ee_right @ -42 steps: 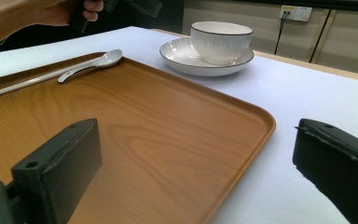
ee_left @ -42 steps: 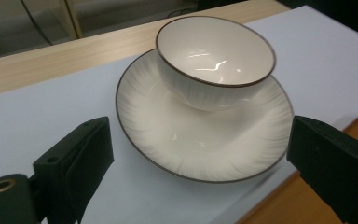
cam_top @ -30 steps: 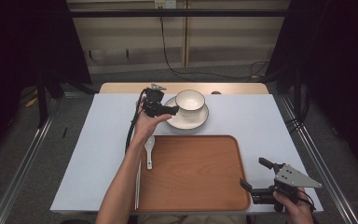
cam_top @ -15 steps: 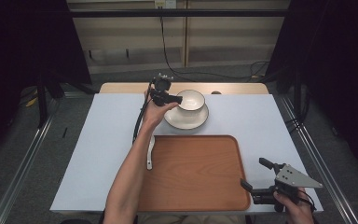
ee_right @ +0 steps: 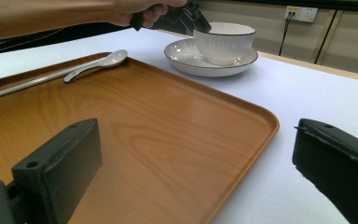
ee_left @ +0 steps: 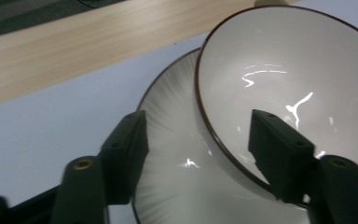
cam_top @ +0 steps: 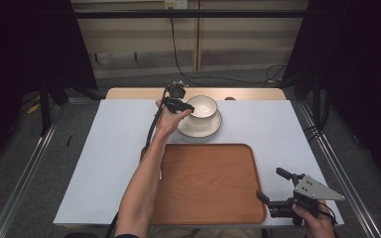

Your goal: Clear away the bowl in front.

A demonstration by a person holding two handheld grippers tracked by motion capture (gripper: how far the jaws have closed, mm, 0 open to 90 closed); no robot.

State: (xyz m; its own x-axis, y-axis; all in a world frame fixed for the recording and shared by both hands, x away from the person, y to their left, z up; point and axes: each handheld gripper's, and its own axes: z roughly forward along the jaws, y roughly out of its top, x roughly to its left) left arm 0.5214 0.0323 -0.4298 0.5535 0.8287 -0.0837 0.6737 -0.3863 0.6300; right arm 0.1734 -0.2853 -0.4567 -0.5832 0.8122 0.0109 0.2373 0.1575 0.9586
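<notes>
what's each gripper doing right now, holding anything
Left gripper: jaws have just been closing astride the bowl rim, not yet gripping.
Right gripper: open, holding nothing.

A: The table [cam_top: 104, 148] is evenly lit from above, while the surroundings beyond its left and right edges fall nearly black.

B: Glare streaks the bowl [ee_left: 284, 93] in the left gripper view. The close black jaws look soft, and the high view is slightly grainy.
</notes>
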